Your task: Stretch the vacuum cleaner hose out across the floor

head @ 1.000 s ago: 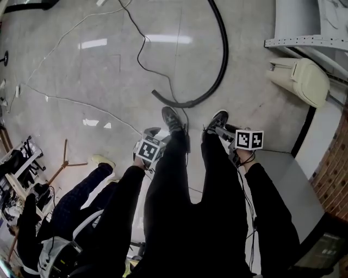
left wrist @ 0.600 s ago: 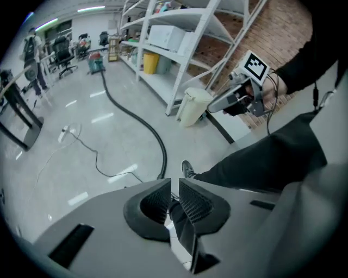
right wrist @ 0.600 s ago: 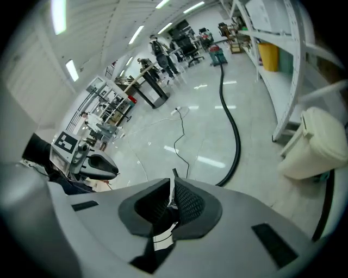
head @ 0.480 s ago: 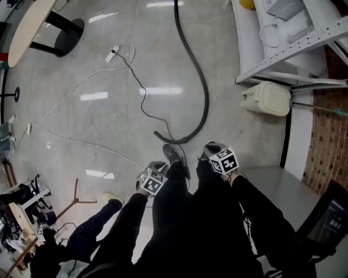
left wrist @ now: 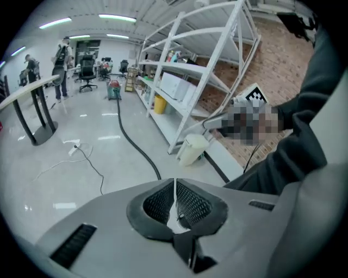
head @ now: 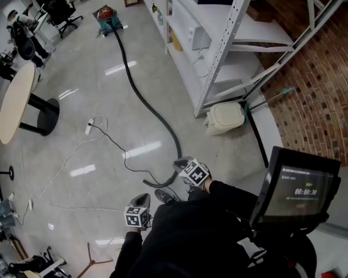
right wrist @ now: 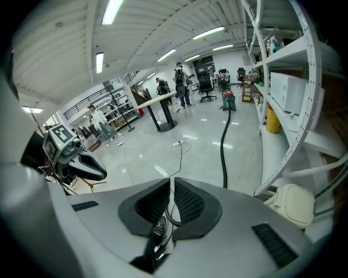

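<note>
**Both claws shut and empty; hose loose on the floor**

Left gripper (left wrist: 175, 184): pads pressed together in its own view, nothing between them. The jaws have just been closing. Right gripper (right wrist: 169, 183): pads drawn to a bare slit, nothing gripped, and likewise just been closing. In the head view both are held up off the floor (head: 163, 76) in front of the person's dark clothing. The left one is lower left, the right one higher and to the right.

Vacuum hose (head: 155, 114): black, lying on the floor, touched by neither claw. One end joins the vacuum cleaner (head: 104, 13) at the floor's far edge. From there it runs toward the person with a gentle bend, along the foot of the white shelving rack (head: 220, 54) that lines the floor's right-hand edge. The near end curls left into a hook just ahead of a shoe (head: 163, 195). In the head view the right gripper overlaps the hose just above that hook.

Also on the floor:
- A cream container (head: 225, 117) at the rack's near corner post.
- A white power strip (head: 88, 129), its thin dark cable trailing toward the hook.
- A round table (head: 15, 106) by the left edge.

A brick wall (head: 310, 92) stands behind the rack. A dark monitor (head: 298, 190) is at the person's right.
</note>
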The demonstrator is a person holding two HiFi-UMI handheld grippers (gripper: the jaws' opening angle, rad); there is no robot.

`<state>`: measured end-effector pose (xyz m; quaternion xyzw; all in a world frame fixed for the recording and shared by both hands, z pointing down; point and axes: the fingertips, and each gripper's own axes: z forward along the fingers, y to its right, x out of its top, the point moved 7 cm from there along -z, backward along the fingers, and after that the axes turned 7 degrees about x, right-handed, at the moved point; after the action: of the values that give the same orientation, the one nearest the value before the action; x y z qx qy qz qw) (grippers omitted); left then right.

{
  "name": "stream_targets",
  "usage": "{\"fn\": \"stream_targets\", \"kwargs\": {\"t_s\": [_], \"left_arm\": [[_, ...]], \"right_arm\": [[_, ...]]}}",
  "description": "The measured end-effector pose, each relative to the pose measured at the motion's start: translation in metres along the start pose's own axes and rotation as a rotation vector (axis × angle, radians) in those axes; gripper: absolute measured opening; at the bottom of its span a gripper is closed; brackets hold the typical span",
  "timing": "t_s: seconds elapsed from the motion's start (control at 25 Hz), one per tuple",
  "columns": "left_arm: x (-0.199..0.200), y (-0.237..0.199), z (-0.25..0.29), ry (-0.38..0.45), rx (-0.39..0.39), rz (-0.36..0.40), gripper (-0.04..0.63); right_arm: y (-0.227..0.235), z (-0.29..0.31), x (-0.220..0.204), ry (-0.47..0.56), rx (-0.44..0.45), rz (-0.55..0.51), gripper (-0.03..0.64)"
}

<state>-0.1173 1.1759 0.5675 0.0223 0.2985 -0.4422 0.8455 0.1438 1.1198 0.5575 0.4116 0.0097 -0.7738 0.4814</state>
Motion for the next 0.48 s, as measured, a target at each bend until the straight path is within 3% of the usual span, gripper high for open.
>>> {"fn": "stream_targets", "kwargs": {"t_s": [0.2,0.48], "left_arm": [[0.045,0.015,-0.011,0.119,-0.021,-0.008,0.031],[0.074,0.013,-0.013,0.173,-0.005,0.017,0.029]], "right_arm": [[-0.002,-0.023,0.011,0.057,-0.023,0.006,0.034],[0.001,-0.032,0.026,0.093,-0.034,-0.023,0.032]]}}
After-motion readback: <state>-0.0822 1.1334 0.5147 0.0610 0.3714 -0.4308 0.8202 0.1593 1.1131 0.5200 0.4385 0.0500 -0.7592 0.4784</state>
